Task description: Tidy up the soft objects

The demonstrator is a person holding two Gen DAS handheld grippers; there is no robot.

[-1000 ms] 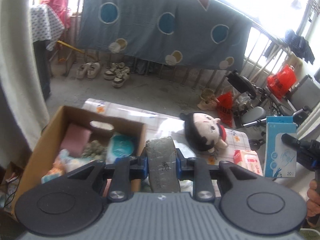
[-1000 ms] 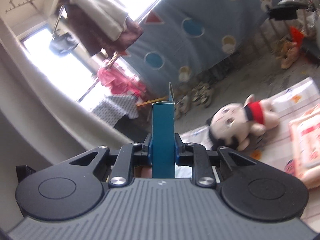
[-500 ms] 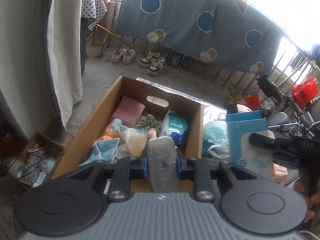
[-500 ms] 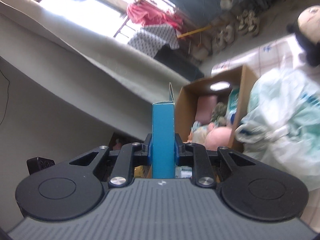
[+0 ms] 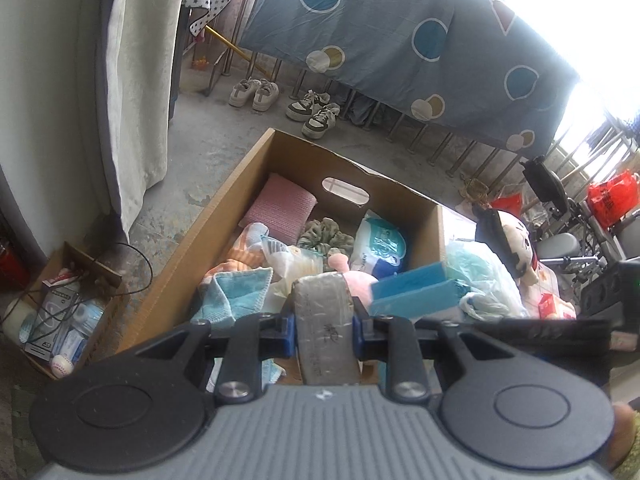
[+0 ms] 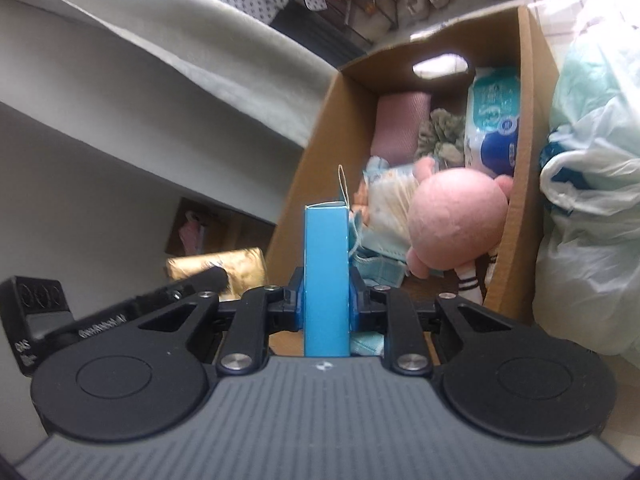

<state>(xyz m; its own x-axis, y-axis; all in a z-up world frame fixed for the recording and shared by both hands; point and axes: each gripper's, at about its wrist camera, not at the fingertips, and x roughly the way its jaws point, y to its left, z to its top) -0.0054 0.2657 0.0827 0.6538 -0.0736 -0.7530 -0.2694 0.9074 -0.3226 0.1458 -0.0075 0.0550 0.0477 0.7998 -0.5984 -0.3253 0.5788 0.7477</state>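
Cardboard box point(image 5: 224, 216) is the landmark. Both carried items are now over it; 1 second ago both were off to its side over the table, with the right wrist view showing mostly the hanging sheet and the doll.

Grey wrapped pack point(image 5: 326, 320): clamped between the pads of the left gripper point(image 5: 325, 330), jaws only slightly apart, fitted to the pack's width. It now sits above the box's near end, over the light blue towel point(image 5: 236, 294) and the white packets. The box has shifted from the left edge of that view to the centre, and the camera looks more steeply into it.

Blue carton point(image 6: 326, 276): pinched upright in the right gripper point(image 6: 326, 304), jaws fully closed on its narrow sides. In the left wrist view the carton point(image 5: 412, 290) hangs at the box's right wall, just beside the pack.

Box contents: pink plush point(image 6: 456, 216) against the right wall, tissue pack point(image 6: 494, 120) and pink pad point(image 6: 402, 128) toward the far end, green scrunchie-like cloth between them. White plastic bag point(image 6: 588, 168) lies outside, touching the right wall. Doll point(image 5: 516, 244) lies beyond the bag, still to be sorted.

Judgement: transport looks done, release is next. Free floor shows only at the near end, so the 2 items may collide if dropped together.
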